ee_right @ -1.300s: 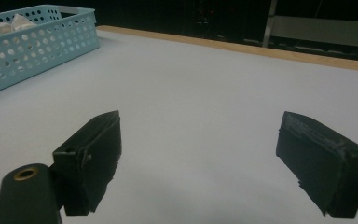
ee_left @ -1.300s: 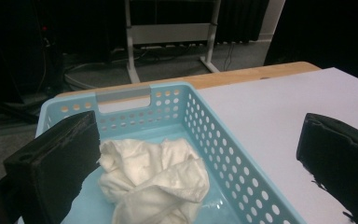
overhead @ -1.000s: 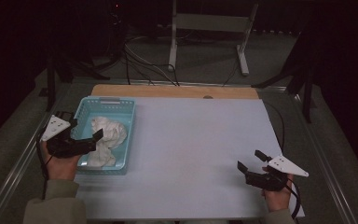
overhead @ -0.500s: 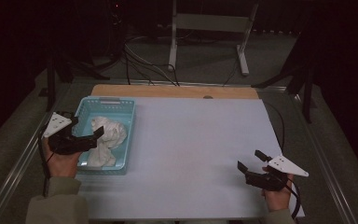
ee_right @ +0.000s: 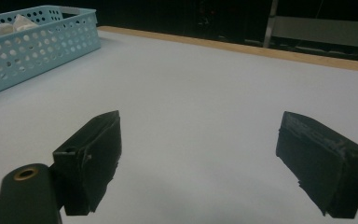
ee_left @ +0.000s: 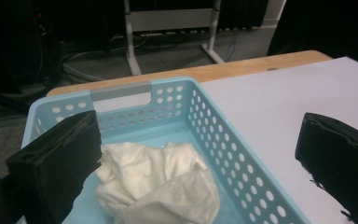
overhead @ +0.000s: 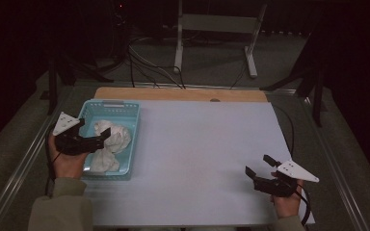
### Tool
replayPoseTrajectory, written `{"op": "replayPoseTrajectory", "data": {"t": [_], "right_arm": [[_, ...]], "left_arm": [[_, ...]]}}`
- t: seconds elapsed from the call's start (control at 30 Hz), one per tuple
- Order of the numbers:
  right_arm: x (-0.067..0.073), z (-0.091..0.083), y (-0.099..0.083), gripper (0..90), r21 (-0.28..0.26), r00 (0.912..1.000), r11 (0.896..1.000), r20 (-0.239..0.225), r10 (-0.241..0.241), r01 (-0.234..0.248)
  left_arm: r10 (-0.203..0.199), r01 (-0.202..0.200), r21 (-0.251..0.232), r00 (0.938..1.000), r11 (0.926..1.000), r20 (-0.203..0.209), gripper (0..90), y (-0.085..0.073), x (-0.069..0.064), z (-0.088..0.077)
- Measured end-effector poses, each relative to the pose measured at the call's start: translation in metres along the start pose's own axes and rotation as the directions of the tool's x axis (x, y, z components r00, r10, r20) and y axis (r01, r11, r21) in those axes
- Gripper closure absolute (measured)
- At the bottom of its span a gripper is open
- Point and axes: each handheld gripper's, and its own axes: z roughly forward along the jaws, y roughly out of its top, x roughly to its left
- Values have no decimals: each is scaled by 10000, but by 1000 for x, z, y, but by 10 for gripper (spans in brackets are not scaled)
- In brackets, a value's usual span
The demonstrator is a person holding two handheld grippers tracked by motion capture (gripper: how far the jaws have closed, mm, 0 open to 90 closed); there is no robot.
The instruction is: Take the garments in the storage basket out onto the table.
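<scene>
As the left gripper (overhead: 103, 137) hangs over the pale blue perforated basket (overhead: 125, 107) at the table's left, its black jaws stand spread wide — one above the crumpled white cloth (overhead: 114, 139), the other out over the basket's right wall, as the left gripper view makes plain. The cloth (ee_left: 156, 179) lies bunched on the basket floor, toward the near end, and nothing is pinched yet. The basket (ee_left: 223, 135) sits on the white table surface (overhead: 207, 154), close to its left edge, with a strip of bare wood (overhead: 173, 94) showing beyond the far end. Across the open middle of the table, well apart from the basket, the right gripper (overhead: 260, 166) rests low near the front right corner, its jaws likewise spread and holding nothing; the right gripper view shows the basket (ee_right: 42, 39) far off at the left.

The likely next step is a descent onto the cloth. The risk, judged from here: with one jaw outside the wall, a straight drop could straddle or strike the rim — or catch only a loose fold and drag the light basket along.
</scene>
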Motion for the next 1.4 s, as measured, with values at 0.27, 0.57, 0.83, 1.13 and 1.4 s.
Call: {"op": "replayPoseTrajectory", "data": {"t": [0.27, 0.57, 0.83, 1.13, 1.4], "right_arm": [[0, 0, 0, 141, 28, 10000, 10000, -17, -32, 32], [1, 1, 0, 141, 64, 10000, 10000, -49, -55, 56], [0, 1, 0, 142, 49, 10000, 10000, -55, -55, 55], [0, 1, 0, 142, 36, 10000, 10000, -57, -48, 48], [0, 1, 0, 141, 28, 10000, 10000, -67, -56, 56]], "left_arm": [[-65, 70, 219, 9997, 9997, -214, 6, 2, 4, 9], [126, -122, 699, 9999, 9975, -57, 6, 4, 5, 22], [198, -193, 801, 9998, 9966, -52, 6, 7, 6, 29], [119, -118, 996, 9999, 9950, -4, 6, 8, 10, 40], [-163, 161, 1229, 9999, 9923, 2, 6, 4, 16, 50]]}}
